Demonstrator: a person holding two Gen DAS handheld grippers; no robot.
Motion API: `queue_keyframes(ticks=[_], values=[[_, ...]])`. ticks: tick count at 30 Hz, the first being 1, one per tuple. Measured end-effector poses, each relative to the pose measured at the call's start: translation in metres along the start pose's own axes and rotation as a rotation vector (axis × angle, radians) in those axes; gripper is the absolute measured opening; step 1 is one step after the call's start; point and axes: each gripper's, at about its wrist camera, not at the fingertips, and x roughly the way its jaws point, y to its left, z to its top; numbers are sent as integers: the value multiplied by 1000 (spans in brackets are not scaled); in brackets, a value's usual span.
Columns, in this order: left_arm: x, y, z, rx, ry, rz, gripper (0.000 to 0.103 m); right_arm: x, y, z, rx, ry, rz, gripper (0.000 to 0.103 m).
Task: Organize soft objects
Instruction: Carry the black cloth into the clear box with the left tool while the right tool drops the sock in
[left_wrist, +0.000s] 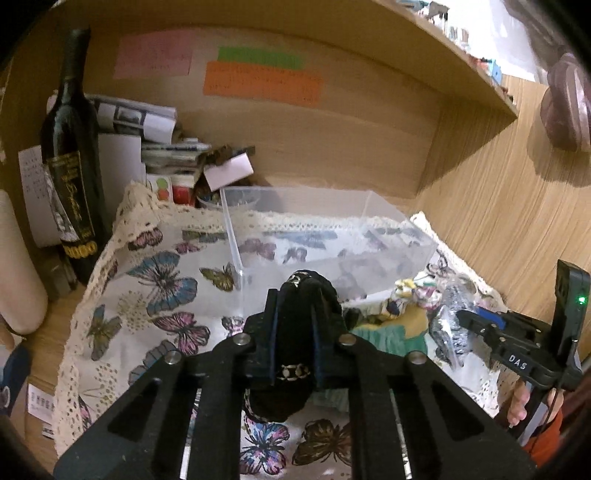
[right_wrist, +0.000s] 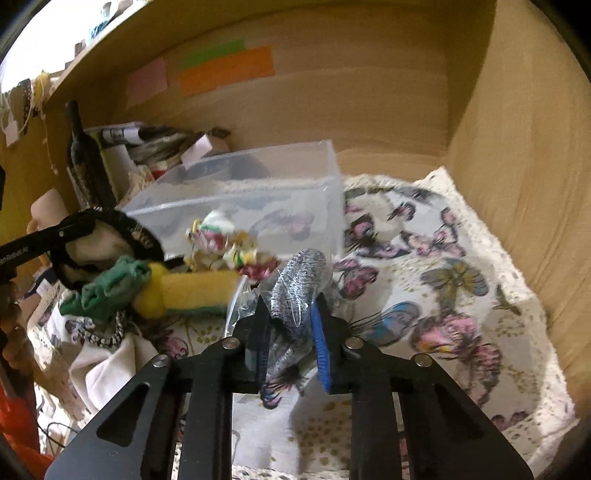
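Note:
My left gripper (left_wrist: 295, 302) is shut on a black scrunchie with a gold chain (left_wrist: 295, 354), held above the butterfly cloth just in front of the clear plastic box (left_wrist: 295, 206). In the right wrist view the left gripper (right_wrist: 79, 225) shows at far left with the black scrunchie (right_wrist: 136, 232) in it. My right gripper (right_wrist: 290, 306) is shut on a grey speckled sock in a clear bag (right_wrist: 299, 280), lifted a little above the cloth. A floral scrunchie (right_wrist: 225, 247), a yellow sponge-like roll (right_wrist: 195, 291) and a green sock (right_wrist: 110, 291) lie between them.
A dark wine bottle (left_wrist: 72, 158) and stacked papers (left_wrist: 147, 147) stand at the back left. The wooden shelf wall (right_wrist: 517, 147) closes in the right side. The box (right_wrist: 258, 192) stands on the butterfly cloth (right_wrist: 443, 295). A black-and-white braided band (right_wrist: 107, 338) lies near the cloth's left edge.

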Motion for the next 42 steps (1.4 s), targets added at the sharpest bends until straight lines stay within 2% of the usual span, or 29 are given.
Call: queue_keyframes(ticks=[14, 24, 32, 42], values=[[-31, -7, 45, 35, -132, -13, 13, -35, 7, 51, -46, -179, 2, 19], [-21, -5, 83, 48, -205, 38, 13, -18, 25, 90, -96, -230, 41, 19], [18, -2, 92, 51, -152, 69, 13, 19, 32, 114, -138, -191, 42, 19], [77, -5, 86, 73, -46, 95, 13, 85, 42, 122, -159, -46, 32, 19]])
